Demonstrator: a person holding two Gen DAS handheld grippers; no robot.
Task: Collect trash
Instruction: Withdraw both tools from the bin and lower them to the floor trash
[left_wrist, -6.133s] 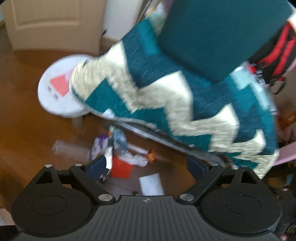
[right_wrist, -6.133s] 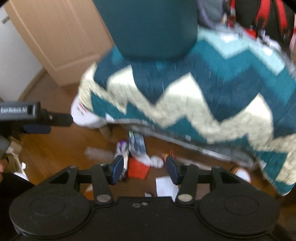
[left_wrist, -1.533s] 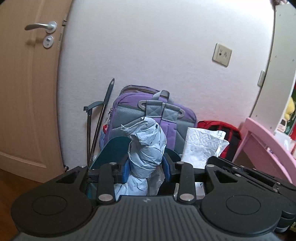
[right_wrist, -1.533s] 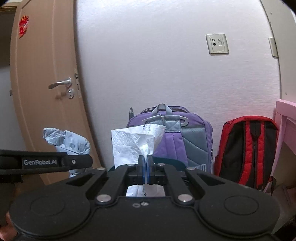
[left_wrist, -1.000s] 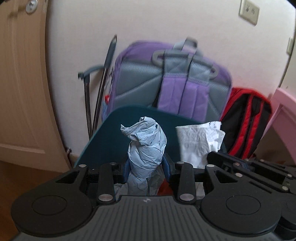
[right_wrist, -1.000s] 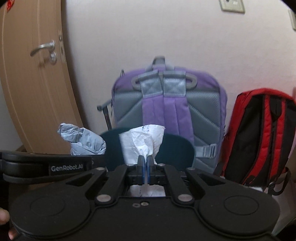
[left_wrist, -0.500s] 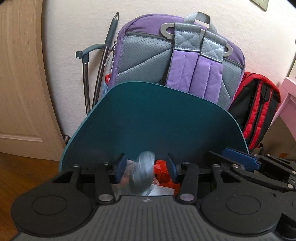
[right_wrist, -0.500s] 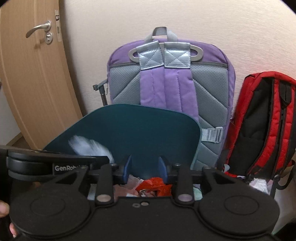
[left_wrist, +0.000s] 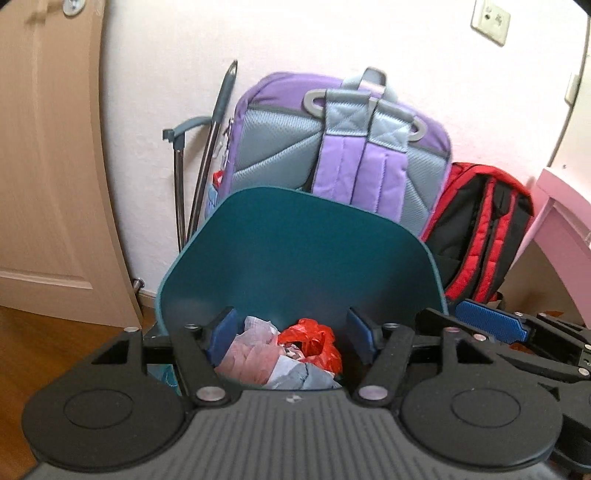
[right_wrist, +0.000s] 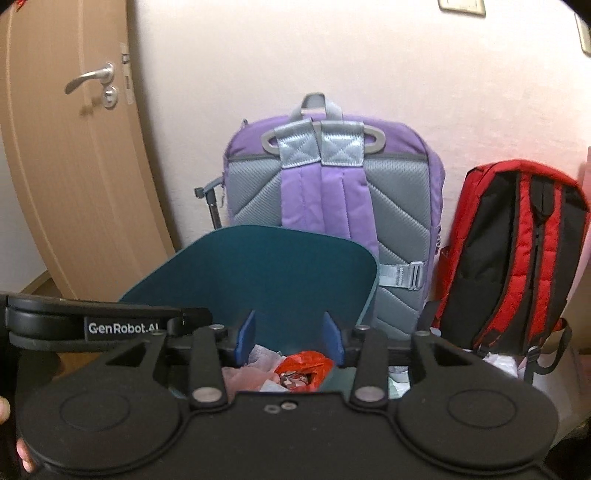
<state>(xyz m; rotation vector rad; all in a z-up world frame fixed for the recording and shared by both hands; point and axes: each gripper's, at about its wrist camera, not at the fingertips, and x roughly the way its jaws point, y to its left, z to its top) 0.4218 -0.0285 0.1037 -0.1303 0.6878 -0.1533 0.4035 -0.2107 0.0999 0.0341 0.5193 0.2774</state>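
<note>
While both hover over the teal bin (left_wrist: 295, 258), the left gripper (left_wrist: 293, 332) and right gripper (right_wrist: 290, 338) have just been opening, jaws apart with nothing between them. Crumpled paper (left_wrist: 255, 350) and a red wrapper (left_wrist: 314, 343) lie inside the bin. Beyond, a purple backpack (right_wrist: 332, 192) and, right of it, a red backpack (right_wrist: 517, 251) lean on the wall.

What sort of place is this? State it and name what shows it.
Probably a room in a home, perhaps a child's: a purple backpack and a red backpack lean on the wall beside a wooden door, behind a teal trash bin.
</note>
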